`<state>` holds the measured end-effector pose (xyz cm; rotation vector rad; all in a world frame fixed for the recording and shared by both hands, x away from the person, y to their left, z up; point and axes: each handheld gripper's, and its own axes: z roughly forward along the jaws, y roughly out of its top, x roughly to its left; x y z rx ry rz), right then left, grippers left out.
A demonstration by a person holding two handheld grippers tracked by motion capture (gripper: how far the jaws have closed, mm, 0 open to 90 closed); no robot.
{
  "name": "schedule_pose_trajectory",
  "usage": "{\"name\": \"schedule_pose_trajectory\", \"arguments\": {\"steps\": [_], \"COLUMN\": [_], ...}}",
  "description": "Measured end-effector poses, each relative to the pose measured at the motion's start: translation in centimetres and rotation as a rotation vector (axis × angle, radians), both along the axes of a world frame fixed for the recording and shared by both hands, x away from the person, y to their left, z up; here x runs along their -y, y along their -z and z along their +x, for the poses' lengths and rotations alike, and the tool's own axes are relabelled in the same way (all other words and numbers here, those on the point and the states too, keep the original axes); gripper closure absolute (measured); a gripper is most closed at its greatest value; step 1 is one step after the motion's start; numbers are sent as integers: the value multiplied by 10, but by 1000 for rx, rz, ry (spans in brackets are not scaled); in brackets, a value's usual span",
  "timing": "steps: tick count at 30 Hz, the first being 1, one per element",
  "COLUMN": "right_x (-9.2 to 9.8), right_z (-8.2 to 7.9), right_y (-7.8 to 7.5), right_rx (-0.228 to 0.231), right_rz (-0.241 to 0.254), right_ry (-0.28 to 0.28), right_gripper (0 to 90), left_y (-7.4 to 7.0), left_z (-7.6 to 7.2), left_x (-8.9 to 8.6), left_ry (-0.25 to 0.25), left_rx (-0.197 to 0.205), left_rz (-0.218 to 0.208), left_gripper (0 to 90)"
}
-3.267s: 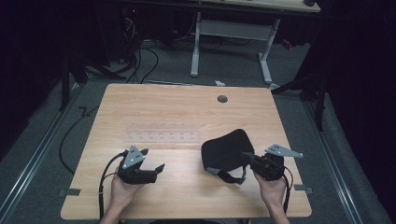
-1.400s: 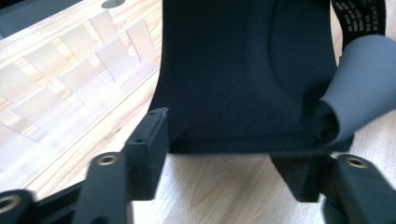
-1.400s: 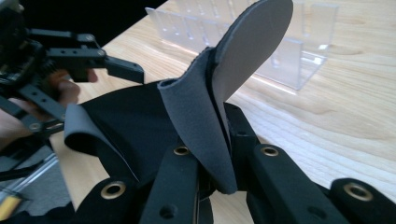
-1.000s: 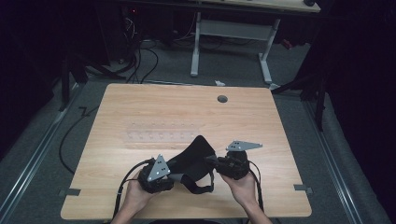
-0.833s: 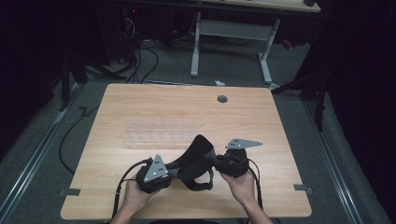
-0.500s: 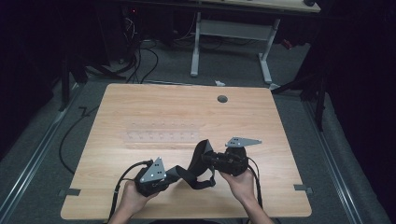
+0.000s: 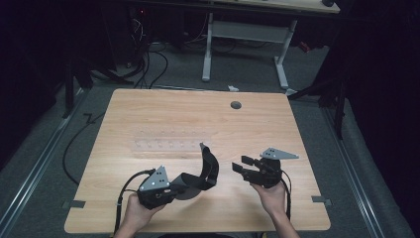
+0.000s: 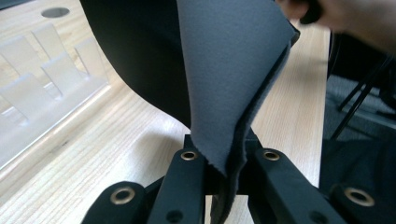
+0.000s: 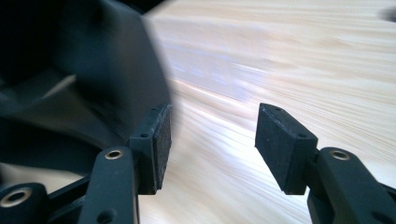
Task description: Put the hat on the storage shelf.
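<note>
Left gripper view shows our left gripper [image 8: 223, 175] clamped on the curled black pad [image 8: 233, 93] rising ahead; with our right gripper [image 7: 247, 168] open, empty, it may sag onto the surface [image 7: 148, 124].

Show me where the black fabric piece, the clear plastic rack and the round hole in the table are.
Black fabric piece with grey lining [image 7: 207, 168]: high view, on its upright curved band.
Clear plastic slotted rack [image 7: 166, 145]: high view, on the middle of its base.
Round dark hole in the wooden tabletop [image 7: 236, 105]: high view, on its centre.
</note>
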<state>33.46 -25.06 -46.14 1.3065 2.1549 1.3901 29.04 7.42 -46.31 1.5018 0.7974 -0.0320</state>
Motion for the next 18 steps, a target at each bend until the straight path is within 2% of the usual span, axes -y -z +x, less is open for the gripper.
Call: {"name": "schedule_pose_trajectory", "arguments": {"steps": [1, 5, 8, 12, 13, 15, 18], "right_x": [7, 17, 27, 40, 42, 43, 45], "right_z": [1, 3, 4, 10, 12, 14, 16], "right_y": [12, 29, 43, 55, 57, 60, 63], "right_rx": [1, -32, -26, -58, -65, -53, -57], "right_rz": [-63, -101, -194, -200, -216, -297, -339], "right_ry": [54, 99, 165, 222, 243, 283, 310], "right_gripper": [458, 447, 448, 430, 423, 430, 429], "left_y": [-1, -5, -4, -7, -9, -11, -13], "left_z": [1, 5, 8, 10, 11, 12, 15], "left_x": [-2, -10, -15, -22, -23, -26, -31], "left_ry": [-7, -29, -61, -103, -117, -143, -171], "left_rx": [0, -21, -30, -30, -29, -19, -17], "left_rz": [-7, -23, -22, -46, -54, -61, -76], "left_gripper": [863, 863, 863, 862, 862, 861, 861]}}
